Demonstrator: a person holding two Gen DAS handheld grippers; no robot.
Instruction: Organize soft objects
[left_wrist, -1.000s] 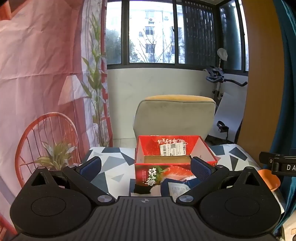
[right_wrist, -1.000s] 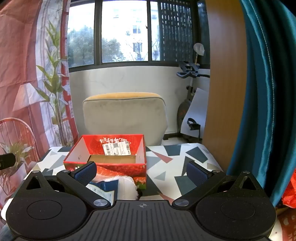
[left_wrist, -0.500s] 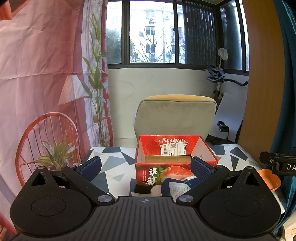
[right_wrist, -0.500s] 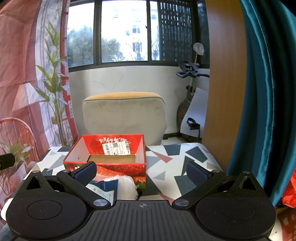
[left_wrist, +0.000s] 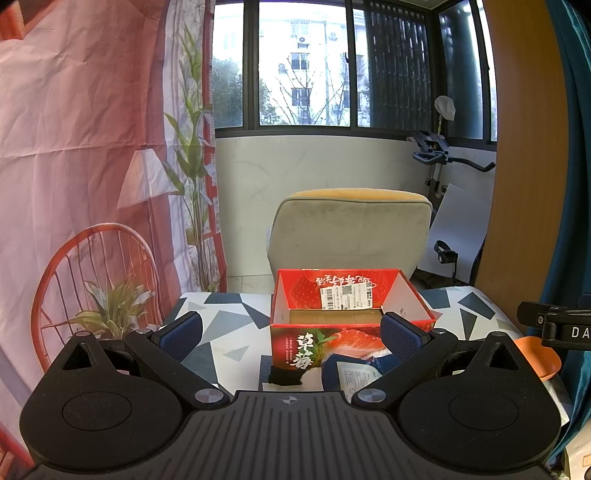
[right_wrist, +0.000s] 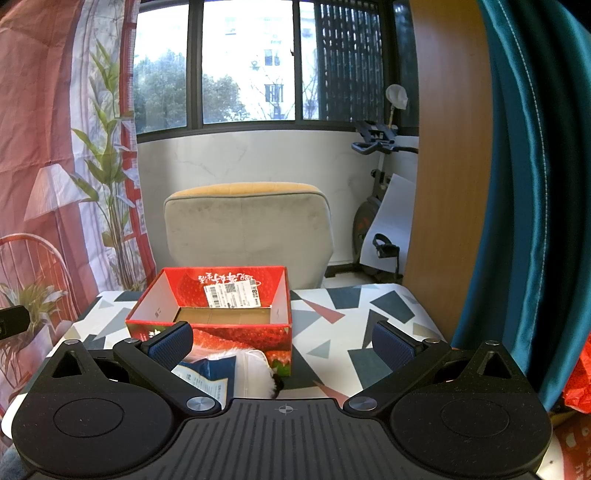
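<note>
An open red strawberry box (left_wrist: 299, 347) (right_wrist: 236, 334) stands on the patterned table with nothing visible inside it. In front of the box lies a soft toy with a blue body and a paper tag (left_wrist: 351, 373) and white plush (right_wrist: 247, 373), partly hidden behind the gripper bodies. My left gripper (left_wrist: 291, 330) is open, held above the table's near edge, its fingers to either side of the box front. My right gripper (right_wrist: 282, 341) is open too, with the toy behind its left finger (right_wrist: 170, 341).
The table (left_wrist: 229, 325) (right_wrist: 332, 354) has a geometric grey and blue cloth. A grey padded chair (left_wrist: 349, 236) stands behind it. An orange bowl (left_wrist: 539, 354) sits at the right edge in the left wrist view. A teal curtain (right_wrist: 528, 221) and a wooden panel are on the right.
</note>
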